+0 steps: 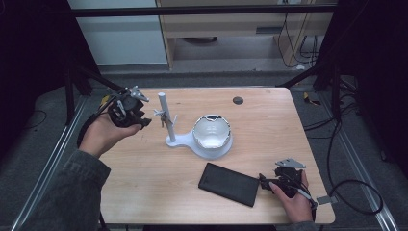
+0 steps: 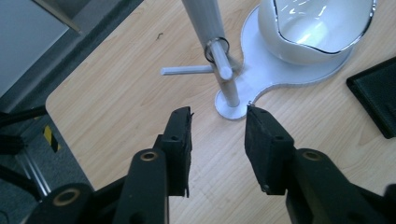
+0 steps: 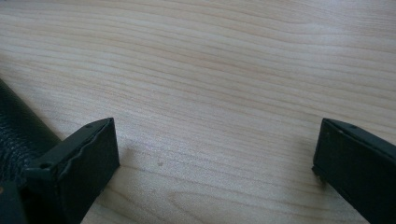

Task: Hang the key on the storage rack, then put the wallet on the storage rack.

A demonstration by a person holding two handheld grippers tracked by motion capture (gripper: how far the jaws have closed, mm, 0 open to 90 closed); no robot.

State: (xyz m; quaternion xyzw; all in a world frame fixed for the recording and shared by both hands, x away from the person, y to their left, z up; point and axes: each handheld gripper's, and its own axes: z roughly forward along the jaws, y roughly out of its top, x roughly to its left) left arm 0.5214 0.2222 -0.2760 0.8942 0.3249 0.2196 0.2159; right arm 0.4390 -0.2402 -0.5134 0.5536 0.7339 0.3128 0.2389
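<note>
The left gripper (image 2: pixel 218 123) hovers above the light wooden bench (image 1: pixel 269 134) with its fingers (image 2: pixel 180 140) parted and empty, aimed at the white jewellery stand with an upright post, short side pegs and a bowl-shaped dish (image 2: pixel 229 88). A small silver ring (image 2: pixel 217 49) hangs on one of the pegs, ahead of the fingertips and above the gap between them, near but not touching. This looks like the approach step for taking the ring off its peg. The next move would call for a careful advance until the fingers straddle the ring, then a light close and a slide outward along the peg, without nudging the post. The right gripper (image 1: pixel 269 184) rests low at the near right, fingers (image 3: pixel 77 163) spread wide over bare wood, holding nothing. A flat black rectangular case with a leather-like surface (image 1: pixel 229 184) lies just beside its left finger; whether they touch I cannot tell.
</note>
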